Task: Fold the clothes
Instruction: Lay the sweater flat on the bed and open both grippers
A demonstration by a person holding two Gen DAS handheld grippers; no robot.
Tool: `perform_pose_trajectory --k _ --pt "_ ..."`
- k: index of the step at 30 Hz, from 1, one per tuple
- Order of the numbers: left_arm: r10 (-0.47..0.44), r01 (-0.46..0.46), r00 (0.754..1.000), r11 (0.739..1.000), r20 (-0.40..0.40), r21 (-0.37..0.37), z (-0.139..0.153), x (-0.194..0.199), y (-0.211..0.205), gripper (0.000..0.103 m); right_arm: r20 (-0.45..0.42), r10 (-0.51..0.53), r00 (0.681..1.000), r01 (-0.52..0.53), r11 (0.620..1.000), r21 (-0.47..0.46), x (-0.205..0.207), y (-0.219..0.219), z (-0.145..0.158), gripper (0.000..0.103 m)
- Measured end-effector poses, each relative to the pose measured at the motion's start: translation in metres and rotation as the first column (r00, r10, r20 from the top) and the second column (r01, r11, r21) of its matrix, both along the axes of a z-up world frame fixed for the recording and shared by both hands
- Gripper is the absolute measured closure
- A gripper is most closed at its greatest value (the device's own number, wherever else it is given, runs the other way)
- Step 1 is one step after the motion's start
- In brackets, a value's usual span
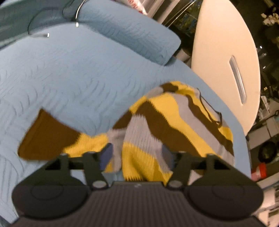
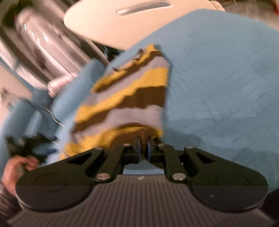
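A knitted sweater [image 1: 165, 122] with yellow, brown and grey-blue stripes lies bunched on a light blue quilted cover [image 1: 69, 78]. One sleeve with a brown cuff [image 1: 47, 136] stretches to the left. My left gripper [image 1: 137, 153] is open just above the sweater's near folds, its blue pads wide apart and the cloth loose between them. In the right wrist view the sweater [image 2: 130, 90] runs away from me, lifted at its near edge. My right gripper [image 2: 143, 145] is shut on that edge, with the fabric bunched over the fingertips.
A blue pillow [image 1: 130, 31] lies at the back of the cover [image 2: 218, 78]. A white rounded panel [image 1: 223, 61] with a slot handle stands right beside the edge, also seen as the white panel [image 2: 122, 15]. A person's hand [image 2: 15, 167] shows at lower left.
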State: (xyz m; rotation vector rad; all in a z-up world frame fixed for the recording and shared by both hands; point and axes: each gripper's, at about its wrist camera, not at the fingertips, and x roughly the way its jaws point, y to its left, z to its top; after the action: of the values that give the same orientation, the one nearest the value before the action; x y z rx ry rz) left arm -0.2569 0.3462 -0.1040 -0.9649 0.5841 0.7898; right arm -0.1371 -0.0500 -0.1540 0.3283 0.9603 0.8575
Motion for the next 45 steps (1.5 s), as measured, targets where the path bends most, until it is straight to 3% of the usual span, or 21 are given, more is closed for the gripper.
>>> perform_pose_trajectory --k 3,5,7,9,11,12,13,14,15,16,21,26,28,30,33,34,36,39,40,44,45 --pt "-0.071 0.07 0.997 0.993 -0.006 -0.094 -0.017 0.005 -0.012 0.014 0.152 -0.1 0.983 0.107 0.993 -0.044 -0.007 -0.001 0.005 0.076" --pt "-0.105 0.101 0.994 0.979 -0.013 -0.176 -0.039 0.013 -0.015 0.01 0.318 -0.175 0.932 0.197 0.98 -0.04 -0.013 0.001 0.004 0.053" --pt "-0.123 0.116 0.992 0.964 -0.013 -0.238 -0.06 0.02 -0.017 0.003 0.317 -0.106 0.942 0.135 0.988 -0.07 -0.011 0.015 -0.007 0.034" --pt "-0.104 0.101 0.995 0.976 -0.006 -0.192 -0.066 0.022 -0.018 0.0 0.24 -0.019 0.971 0.042 0.995 -0.091 -0.007 0.03 -0.025 0.033" --pt "-0.095 0.088 0.995 0.984 -0.04 -0.154 -0.066 0.032 -0.02 0.001 0.024 0.093 0.995 -0.092 0.994 -0.052 0.0 0.05 -0.059 0.034" --pt "-0.113 0.107 0.992 0.986 -0.048 -0.128 -0.065 0.036 -0.021 0.001 0.037 0.104 0.994 -0.102 0.993 -0.061 -0.002 0.053 -0.06 0.035" --pt "-0.145 0.14 0.988 0.985 -0.051 -0.101 -0.064 0.039 -0.024 0.016 0.08 0.134 0.988 -0.125 0.987 -0.102 -0.005 0.059 -0.056 0.041" --pt "-0.188 0.184 0.981 0.979 -0.042 -0.088 -0.061 0.039 -0.027 0.06 0.12 0.162 0.979 -0.145 0.979 -0.142 -0.008 0.063 -0.052 0.076" --pt "-0.248 0.244 0.968 0.965 -0.026 -0.099 -0.058 0.039 -0.029 0.085 0.13 0.163 0.978 -0.142 0.977 -0.158 -0.008 0.062 -0.049 0.093" --pt "-0.299 0.296 0.954 0.948 -0.013 -0.117 -0.057 0.037 -0.032 0.091 0.145 0.162 0.976 -0.136 0.975 -0.174 -0.008 0.06 -0.045 0.092" --pt "-0.457 0.456 0.888 0.89 -0.054 -0.024 -0.03 0.009 -0.054 0.092 0.317 0.112 0.942 -0.04 0.974 -0.225 -0.014 0.026 0.0 0.092" --pt "-0.499 0.501 0.863 0.865 -0.073 0.006 -0.004 -0.038 -0.065 0.092 0.397 0.208 0.894 -0.09 0.951 -0.296 -0.026 -0.003 0.047 0.093" --pt "-0.512 0.52 0.849 0.854 -0.129 0.036 0.005 -0.06 -0.069 0.092 0.385 0.331 0.862 -0.184 0.91 -0.37 -0.033 -0.003 0.057 0.094" --pt "-0.517 0.535 0.835 0.842 -0.189 0.064 0.007 -0.072 -0.069 0.092 0.284 0.462 0.84 -0.296 0.83 -0.472 -0.037 0.001 0.051 0.095" --pt "-0.535 0.555 0.821 0.829 -0.198 0.065 0.014 -0.071 -0.063 0.089 0.181 0.541 0.821 -0.357 0.736 -0.575 -0.031 0.015 0.032 0.094" --pt "-0.543 0.576 0.806 0.812 -0.237 0.098 0.022 -0.068 -0.067 0.087 0.191 0.52 0.832 -0.34 0.751 -0.566 -0.028 0.014 0.033 0.092" --pt "-0.548 0.61 0.78 0.774 -0.303 0.17 0.036 -0.057 -0.075 0.08 0.235 0.37 0.899 -0.239 0.863 -0.446 -0.004 0.008 0.044 0.092" --pt "-0.525 0.63 0.767 0.727 -0.369 0.274 0.055 -0.04 -0.087 0.055 0.322 0.098 0.942 -0.03 0.977 -0.209 0.023 -0.004 0.04 0.044" --pt "-0.509 0.627 0.77 0.714 -0.383 0.312 0.062 -0.038 -0.09 0.045 0.305 0.073 0.949 -0.011 0.98 -0.2 0.031 0.001 0.03 0.022" --pt "-0.477 0.608 0.793 0.664 -0.379 0.435 0.08 -0.013 -0.105 0.026 0.198 -0.009 0.98 0.05 0.978 -0.204 0.058 0.024 -0.014 0.021" --pt "-0.497 0.619 0.785 0.65 -0.37 0.44 0.081 -0.005 -0.108 0.025 0.177 0.001 0.984 0.045 0.966 -0.254 0.056 0.033 -0.024 0.021"
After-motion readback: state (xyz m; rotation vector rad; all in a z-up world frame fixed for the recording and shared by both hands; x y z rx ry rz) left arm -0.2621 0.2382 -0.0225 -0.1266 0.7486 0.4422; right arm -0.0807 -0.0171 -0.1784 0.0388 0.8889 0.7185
